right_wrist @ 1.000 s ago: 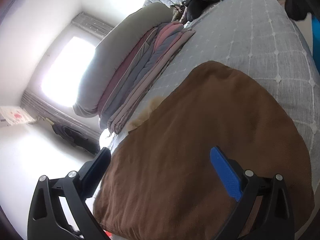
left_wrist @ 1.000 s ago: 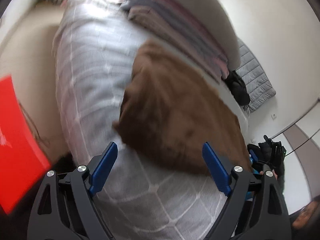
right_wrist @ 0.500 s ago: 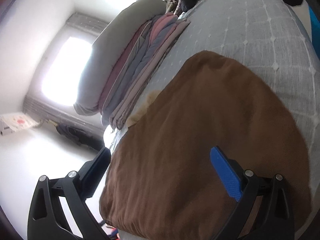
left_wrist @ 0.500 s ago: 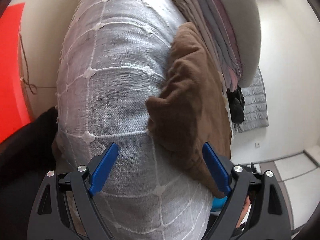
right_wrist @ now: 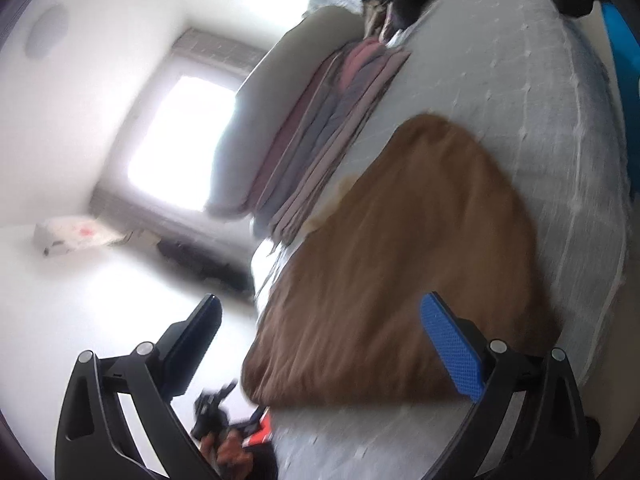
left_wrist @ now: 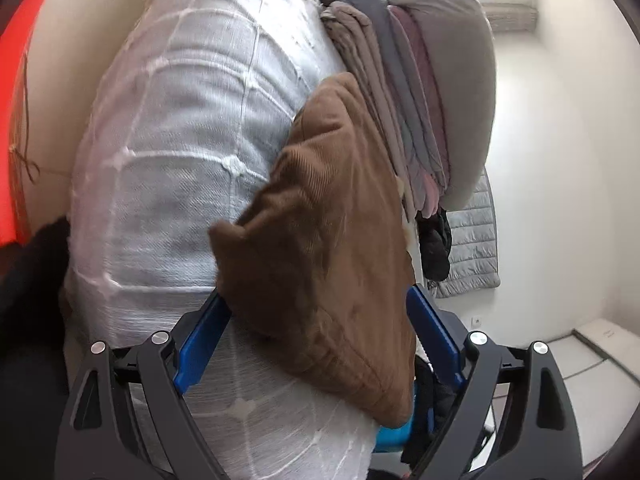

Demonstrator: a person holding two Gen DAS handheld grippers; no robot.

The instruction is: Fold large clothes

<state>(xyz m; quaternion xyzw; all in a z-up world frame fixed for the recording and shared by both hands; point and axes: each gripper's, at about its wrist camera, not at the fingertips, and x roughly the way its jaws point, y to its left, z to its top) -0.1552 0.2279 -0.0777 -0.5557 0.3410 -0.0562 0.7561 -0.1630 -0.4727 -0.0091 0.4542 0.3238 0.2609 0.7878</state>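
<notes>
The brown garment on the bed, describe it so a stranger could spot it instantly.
Find the bed under its pale grey grid-stitched cover. Beside the stack of folded clothes lies the brown garment: the only corduroy-brown piece, next to greys and pinks.

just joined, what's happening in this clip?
A person with a handheld gripper in each hand is folding clothes on a bed. A folded brown garment lies on the grey checked cover beside a stack of folded clothes. The left gripper is open, with the garment's near corner between its blue fingers. The right gripper is open too, at the garment's opposite edge, gripping nothing.
</notes>
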